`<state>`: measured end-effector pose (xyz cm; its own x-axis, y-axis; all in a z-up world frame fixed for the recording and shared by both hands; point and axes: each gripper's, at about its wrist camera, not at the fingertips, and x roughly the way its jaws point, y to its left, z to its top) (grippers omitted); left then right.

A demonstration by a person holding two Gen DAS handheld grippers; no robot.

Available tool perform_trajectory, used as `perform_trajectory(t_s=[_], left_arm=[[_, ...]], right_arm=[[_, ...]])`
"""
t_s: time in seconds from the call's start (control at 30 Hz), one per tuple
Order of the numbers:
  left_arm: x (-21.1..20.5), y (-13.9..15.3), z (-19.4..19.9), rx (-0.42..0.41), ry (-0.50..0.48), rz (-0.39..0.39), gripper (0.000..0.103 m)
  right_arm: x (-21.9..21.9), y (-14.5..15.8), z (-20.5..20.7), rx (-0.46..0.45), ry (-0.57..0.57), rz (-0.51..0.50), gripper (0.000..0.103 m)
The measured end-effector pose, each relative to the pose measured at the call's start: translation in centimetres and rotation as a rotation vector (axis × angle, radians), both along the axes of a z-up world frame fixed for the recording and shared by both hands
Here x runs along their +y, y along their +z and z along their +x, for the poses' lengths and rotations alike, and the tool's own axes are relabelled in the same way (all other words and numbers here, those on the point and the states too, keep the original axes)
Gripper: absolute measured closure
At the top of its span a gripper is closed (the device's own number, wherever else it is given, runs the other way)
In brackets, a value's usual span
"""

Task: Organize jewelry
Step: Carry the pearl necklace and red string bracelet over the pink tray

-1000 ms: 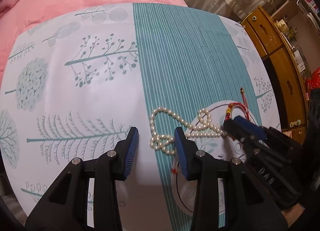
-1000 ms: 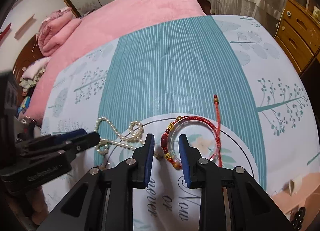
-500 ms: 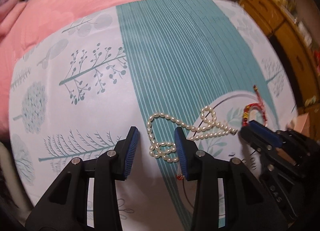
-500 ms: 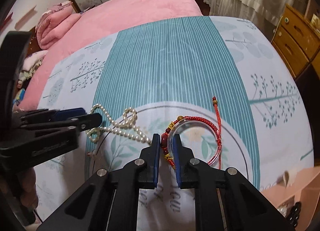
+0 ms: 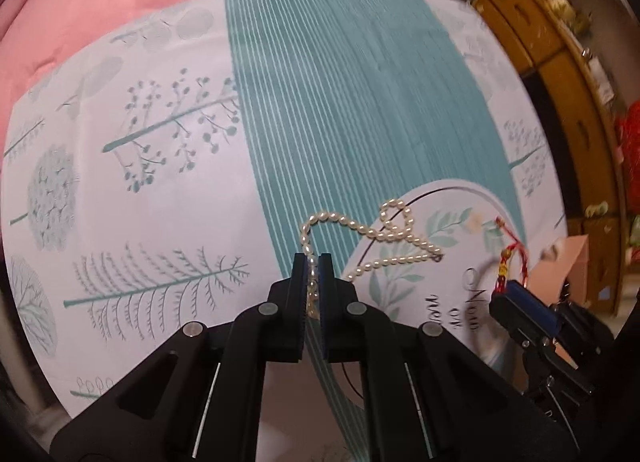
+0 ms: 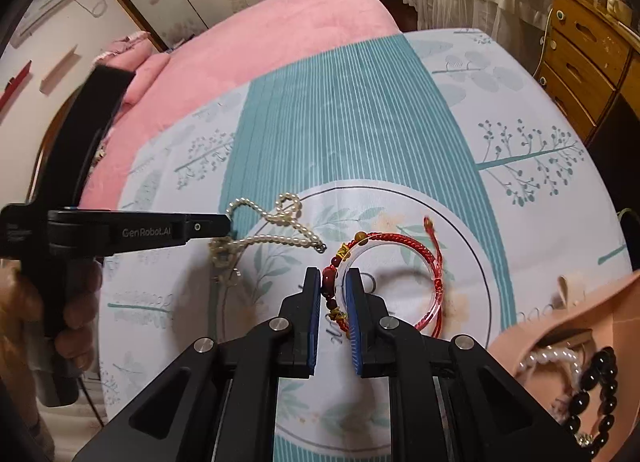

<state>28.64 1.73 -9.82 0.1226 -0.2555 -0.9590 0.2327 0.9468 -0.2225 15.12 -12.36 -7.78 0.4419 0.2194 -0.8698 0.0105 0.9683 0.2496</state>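
**A:** So where's the pearl necklace sitting relative to the left gripper?

**B:** Its near end runs right between the left fingers, which are pinched almost together on the strand. The rest trails off ahead and to the right over the patterned cloth, looping once near the printed circle. Small off-white oval pearls, with a dark clasp at the far end.

**A:** And the other side?

**B:** The right gripper has its fingers narrowed around the beaded bit of the red bracelet. A dark red bead sits right in the gap, touching both pads as far as one can tell. It's braided red cord with a few gold and amber beads, resting with a clear bangle inside the printed circle.

**A:** Anything else nearby?

**B:** A pink pouch at lower right, holding black beads and more pearls.
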Motion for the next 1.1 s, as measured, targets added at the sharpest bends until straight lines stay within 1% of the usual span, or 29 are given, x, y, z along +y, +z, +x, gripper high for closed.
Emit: perform_trajectory(t_s=[0.13, 0.3, 0.43, 0.6, 0.77, 0.93, 1.1], left_arm=[[0.2, 2.5, -1.4, -0.047, 0.016, -0.051, 0.1], [-0.3, 6.8, -4.1, -0.123, -0.023, -0.065, 0.1], [-0.4, 11.2, -6.3, -0.181, -0.063, -0.099, 0.1], [-2.6, 17.3, -9.7, -0.27, -0.139, -0.137, 0.1], [-5.8, 22.1, -12.9, -0.323, -0.213, -0.183, 0.1], [-9.1, 25.5, -16.1, -0.344, -0.279, -0.217, 0.1], [-12.3, 28.0, -19.4, -0.348, -0.34, -0.241, 0.1]], right_arm=[[-0.7, 2.0, -1.4, -0.03, 0.0, 0.016, 0.09], [-1.6, 5.2, -4.0, -0.075, -0.001, 0.027, 0.09], [-3.0, 8.3, -6.5, -0.11, -0.01, 0.032, 0.09], [-5.5, 12.0, -10.0, -0.149, -0.041, 0.034, 0.09], [-9.0, 15.1, -14.0, -0.185, -0.1, 0.012, 0.09], [-12.2, 16.8, -17.6, -0.204, -0.152, -0.013, 0.09], [-15.4, 16.4, -21.1, -0.186, -0.199, -0.028, 0.09]])
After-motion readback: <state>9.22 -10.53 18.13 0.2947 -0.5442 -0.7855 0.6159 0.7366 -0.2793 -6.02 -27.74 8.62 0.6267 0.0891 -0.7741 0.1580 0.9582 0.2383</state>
